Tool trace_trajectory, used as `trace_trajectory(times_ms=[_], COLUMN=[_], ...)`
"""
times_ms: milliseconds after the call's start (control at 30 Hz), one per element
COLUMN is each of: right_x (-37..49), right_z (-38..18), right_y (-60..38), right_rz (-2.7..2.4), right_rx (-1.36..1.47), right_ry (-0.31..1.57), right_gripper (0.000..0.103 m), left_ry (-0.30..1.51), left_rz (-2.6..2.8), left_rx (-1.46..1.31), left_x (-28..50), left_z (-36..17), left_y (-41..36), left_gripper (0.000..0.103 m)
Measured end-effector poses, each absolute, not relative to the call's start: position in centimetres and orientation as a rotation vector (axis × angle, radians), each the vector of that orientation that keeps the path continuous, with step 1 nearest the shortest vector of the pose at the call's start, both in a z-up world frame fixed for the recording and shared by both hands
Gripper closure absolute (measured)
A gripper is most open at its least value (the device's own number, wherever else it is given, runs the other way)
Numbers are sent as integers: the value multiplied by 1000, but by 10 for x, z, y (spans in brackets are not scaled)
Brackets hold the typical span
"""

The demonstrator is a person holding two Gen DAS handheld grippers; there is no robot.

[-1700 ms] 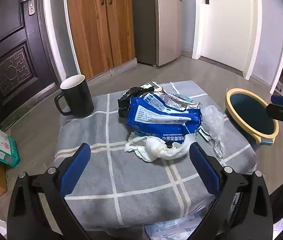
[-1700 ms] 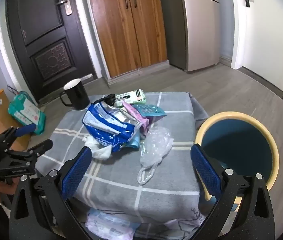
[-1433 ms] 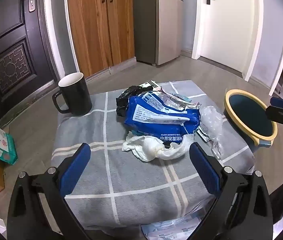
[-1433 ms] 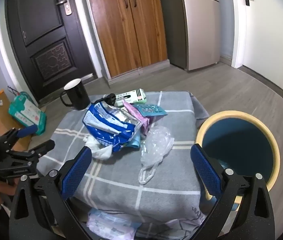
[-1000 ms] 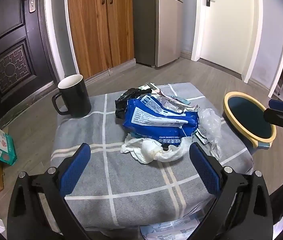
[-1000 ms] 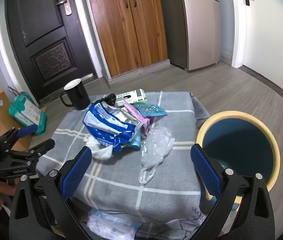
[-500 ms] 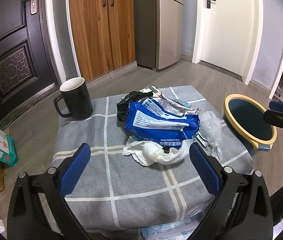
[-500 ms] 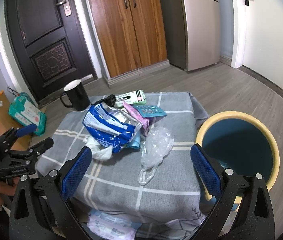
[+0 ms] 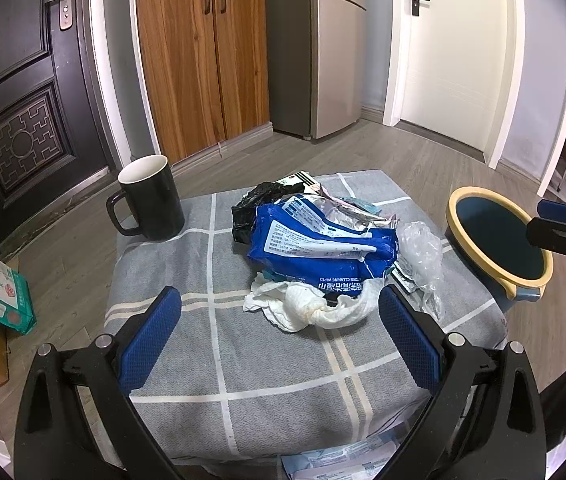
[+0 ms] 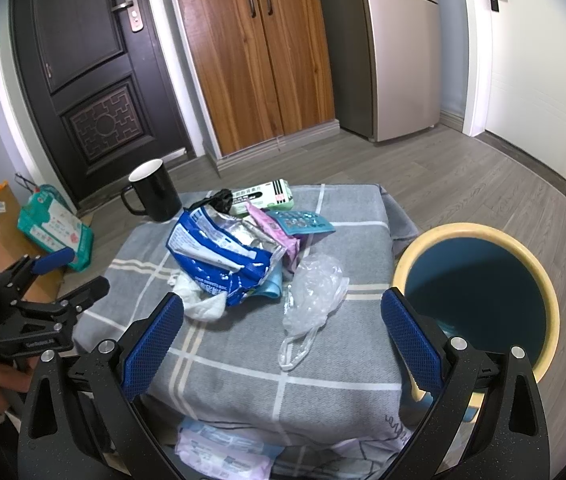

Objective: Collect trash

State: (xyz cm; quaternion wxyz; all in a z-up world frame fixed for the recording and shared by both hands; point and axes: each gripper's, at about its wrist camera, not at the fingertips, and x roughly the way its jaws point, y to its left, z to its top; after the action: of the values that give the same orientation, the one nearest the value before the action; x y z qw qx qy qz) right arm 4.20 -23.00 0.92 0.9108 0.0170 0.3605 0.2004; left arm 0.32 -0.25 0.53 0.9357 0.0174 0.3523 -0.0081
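Note:
A pile of trash lies on a grey checked cloth (image 9: 283, 364) over a low table: a blue wipes packet (image 9: 319, 248) (image 10: 219, 256), a crumpled white tissue (image 9: 311, 308) (image 10: 199, 300), a clear plastic bag (image 9: 421, 252) (image 10: 315, 284), a black wrapper (image 9: 255, 204) and small packets (image 10: 299, 222). A blue bin with a yellow rim (image 9: 499, 236) (image 10: 479, 284) stands right of the table. My left gripper (image 9: 279, 336) is open, in front of the tissue. My right gripper (image 10: 283, 340) is open, in front of the plastic bag.
A black mug (image 9: 149, 198) (image 10: 155, 196) stands at the table's far left corner. A green tissue pack (image 10: 57, 228) rests on a cardboard box on the floor at left. More packets (image 10: 223, 448) lie under the table's front edge. Doors, cupboard and fridge stand behind.
My left gripper has shifted slightly, so the pile sits a bit differently in its view. Both grippers stay open and empty. The trash has not moved.

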Motion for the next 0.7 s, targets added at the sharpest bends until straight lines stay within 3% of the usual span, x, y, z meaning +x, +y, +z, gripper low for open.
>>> trace_trajectory(times_ms=[700], right_x=[42], right_z=[9], right_y=[-229], right_rz=[414], right_rx=[36], right_ry=[744], right_gripper=[5], left_ry=[724], left_rz=[-15], left_rx=[36], left_x=[3], left_z=[3], left_y=[-3], left_gripper=[6])
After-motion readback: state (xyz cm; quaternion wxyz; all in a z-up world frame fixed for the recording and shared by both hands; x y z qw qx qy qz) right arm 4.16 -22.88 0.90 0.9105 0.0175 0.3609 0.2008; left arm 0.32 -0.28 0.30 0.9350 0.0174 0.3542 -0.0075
